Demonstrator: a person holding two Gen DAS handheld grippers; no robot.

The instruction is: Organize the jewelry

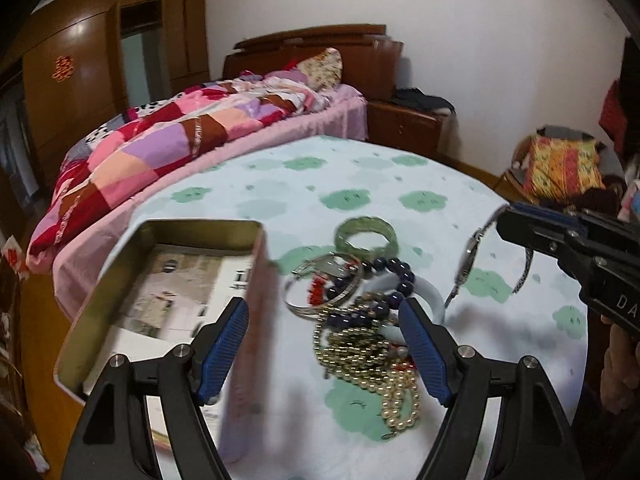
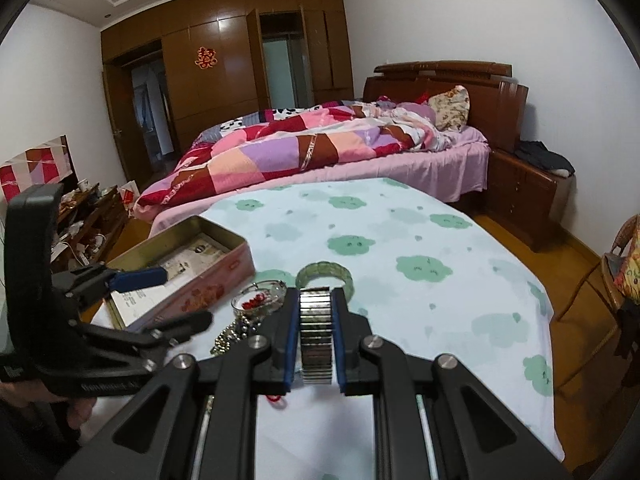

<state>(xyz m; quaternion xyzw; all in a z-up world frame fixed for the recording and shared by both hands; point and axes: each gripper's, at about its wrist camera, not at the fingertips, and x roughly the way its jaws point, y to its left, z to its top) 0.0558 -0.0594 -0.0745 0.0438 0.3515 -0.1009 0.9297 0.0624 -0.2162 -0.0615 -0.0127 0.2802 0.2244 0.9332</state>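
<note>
My right gripper is shut on a silver metal watch and holds it above the table; in the left wrist view the watch hangs from that gripper. My left gripper is open and empty, its fingers astride the right wall of an open tin box and the jewelry pile. The pile holds a green jade bangle, a silver bangle, dark blue beads, a white bangle, gold beads and pearls. The tin holds paper.
The table carries a white cloth with green cloud prints. A bed with a patchwork quilt lies behind it. A wooden nightstand stands at back right, a chair with a cushion at right, and a cluttered low cabinet at left.
</note>
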